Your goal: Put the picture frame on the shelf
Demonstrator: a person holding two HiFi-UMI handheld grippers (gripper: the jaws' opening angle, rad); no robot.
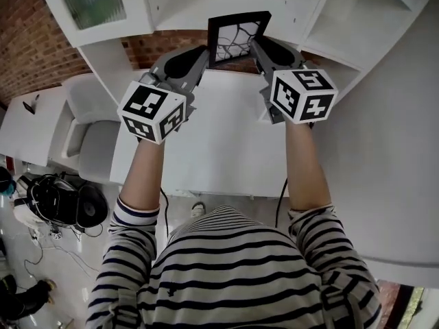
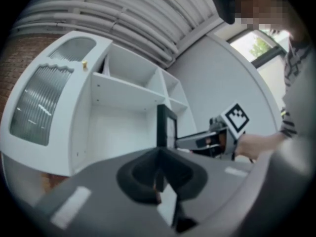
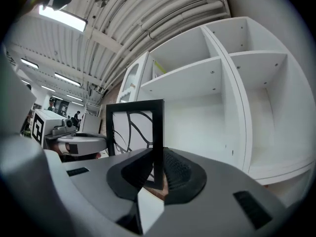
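A black picture frame (image 1: 236, 38) with a line drawing in it is held upright in the air, in front of the white shelf unit (image 1: 336, 19). My left gripper (image 1: 206, 55) is shut on its left edge, and my right gripper (image 1: 258, 46) is shut on its right edge. The left gripper view shows the frame (image 2: 165, 126) edge-on, rising out of my left gripper (image 2: 159, 176), with the right gripper (image 2: 217, 138) beyond it. In the right gripper view the frame (image 3: 135, 132) stands in my right gripper (image 3: 157, 176), before open shelf compartments (image 3: 197, 80).
A white table (image 1: 219, 149) lies below the grippers, with a grey chair (image 1: 89, 139) at its left. The unit's left side has a cabinet door with ribbed glass (image 1: 89, 2). Brick wall (image 1: 27, 46) shows behind. Cables and gear (image 1: 62, 204) lie on the floor at left.
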